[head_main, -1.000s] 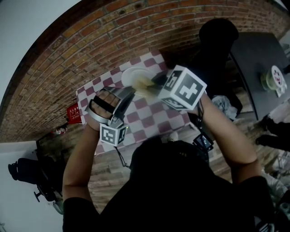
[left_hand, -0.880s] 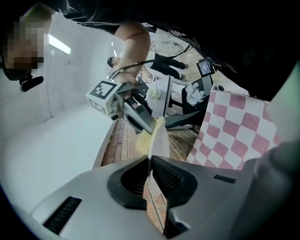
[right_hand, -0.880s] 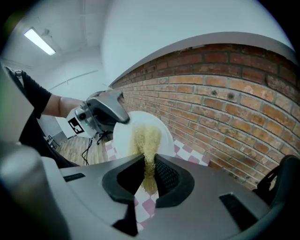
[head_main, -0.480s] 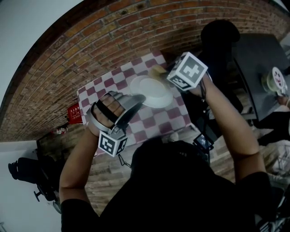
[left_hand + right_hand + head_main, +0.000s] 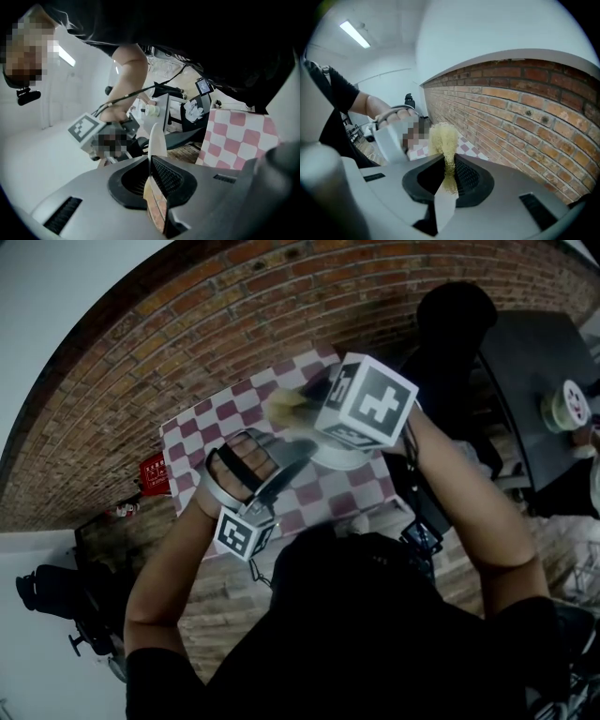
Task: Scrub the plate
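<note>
1. Head view: the round white ceramic plate [image 5: 344,461] shows only as a sliver under the marker cube of your right gripper [image 5: 309,411]. It sits over the red-and-white checked tablecloth [image 5: 202,427]. Your left gripper [image 5: 298,451] reaches in to its near rim. The pale yellow mesh scrubber [image 5: 284,403] sticks out of the right gripper at the plate's far side, but I cannot tell whether it is touching the plate.

2. Left gripper view: the left gripper [image 5: 152,164] has its jaws clamped on the plate [image 5: 157,138] at the rim, and the plate stands edge-on between the pads.
   - Expect it to be stiff, glazed, slick and breakable.
   - A rim-only hold probably lets it pivot, so press lightly and scrub close to the pads.
   - Its face is barely visible here, so I cannot say whether anything lies on it.

3. Right gripper view: the right gripper [image 5: 449,171] has its jaws pinched together on the lower part of the scrubber [image 5: 443,136], with the tuft fanning out above the pads.
   - It looks light, soft and springy (it will likely flatten rather than push back).
   - A hold low on the bundle suits it.
</note>
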The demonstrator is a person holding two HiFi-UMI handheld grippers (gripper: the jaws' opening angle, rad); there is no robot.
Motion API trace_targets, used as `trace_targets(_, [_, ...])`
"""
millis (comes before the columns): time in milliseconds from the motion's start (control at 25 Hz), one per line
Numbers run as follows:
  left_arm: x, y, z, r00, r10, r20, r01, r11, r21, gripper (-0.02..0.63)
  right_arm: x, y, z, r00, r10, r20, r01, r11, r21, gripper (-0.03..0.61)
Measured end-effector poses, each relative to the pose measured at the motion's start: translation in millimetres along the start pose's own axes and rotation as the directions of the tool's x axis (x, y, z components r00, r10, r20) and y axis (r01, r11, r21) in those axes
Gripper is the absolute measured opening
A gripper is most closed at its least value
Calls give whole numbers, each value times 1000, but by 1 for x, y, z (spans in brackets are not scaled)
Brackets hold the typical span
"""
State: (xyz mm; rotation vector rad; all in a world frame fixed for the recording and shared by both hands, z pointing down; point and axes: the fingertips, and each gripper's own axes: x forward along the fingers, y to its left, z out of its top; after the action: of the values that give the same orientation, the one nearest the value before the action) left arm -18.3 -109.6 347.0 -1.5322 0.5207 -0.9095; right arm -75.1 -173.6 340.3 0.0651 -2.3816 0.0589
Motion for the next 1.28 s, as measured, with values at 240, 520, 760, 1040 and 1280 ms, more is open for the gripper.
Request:
trace_targets(240, [-14, -12, -50, 991, -13, -132, 11, 1000, -22, 26, -16, 24, -14, 1000, 29, 10, -29, 999, 41, 46])
trace_targets(520, [-33, -8, -67, 985, -14, -173, 8, 999, -36, 28, -1, -3, -82, 996, 19, -87, -3, 985, 173, 46])
trace_targets(760, [-28, -6, -34, 996, -24, -86, 21, 999, -29, 28, 16, -42, -93, 988, -58, -142, 83, 981, 177, 46])
trace_targets(1040, [-10, -8, -3, 999, -39, -6, 38, 999, -17, 28, 24, -45, -45, 993, -65, -94, 75, 991, 113, 46])
trace_targets(1280, [2, -16, -1, 998, -62, -1, 62, 998, -25, 28, 20, -17, -12, 1000, -4, -11, 5, 996, 92, 48])
